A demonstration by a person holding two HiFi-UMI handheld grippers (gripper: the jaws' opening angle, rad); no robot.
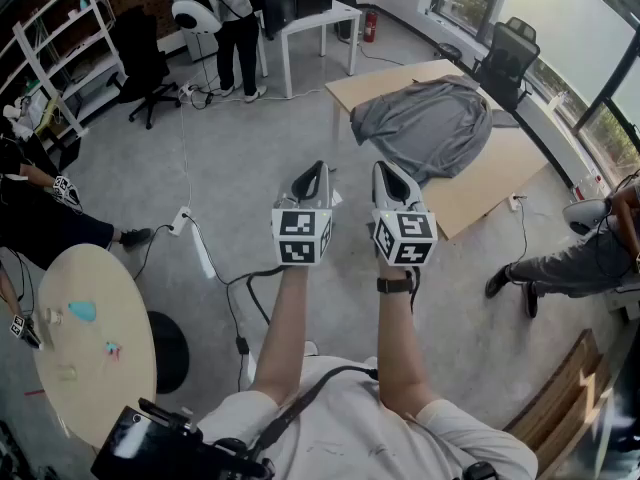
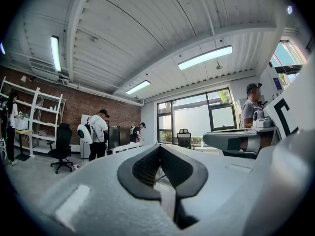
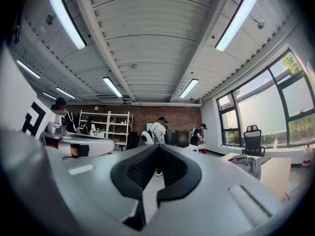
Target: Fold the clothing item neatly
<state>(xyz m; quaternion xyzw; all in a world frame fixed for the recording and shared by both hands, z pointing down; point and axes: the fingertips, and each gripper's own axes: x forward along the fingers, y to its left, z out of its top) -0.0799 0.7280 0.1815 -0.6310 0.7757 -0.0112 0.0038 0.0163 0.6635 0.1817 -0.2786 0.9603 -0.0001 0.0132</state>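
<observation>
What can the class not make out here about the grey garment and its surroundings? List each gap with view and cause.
Grey garment, head view: too small and crumpled to tell its type or sleeves.
Wooden surface beneath it, head view: what supports it is unseen from above.
Items on the round table, head view: too small to name.
Person at right, head view: cut off by the edge.

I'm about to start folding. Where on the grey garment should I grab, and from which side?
Probably the near edge of the grey garment, toward its two ends, coming in low from the person's side of the wooden board. It lies spread fairly flat, so only edges can be pinched, and that one is closest.
</observation>
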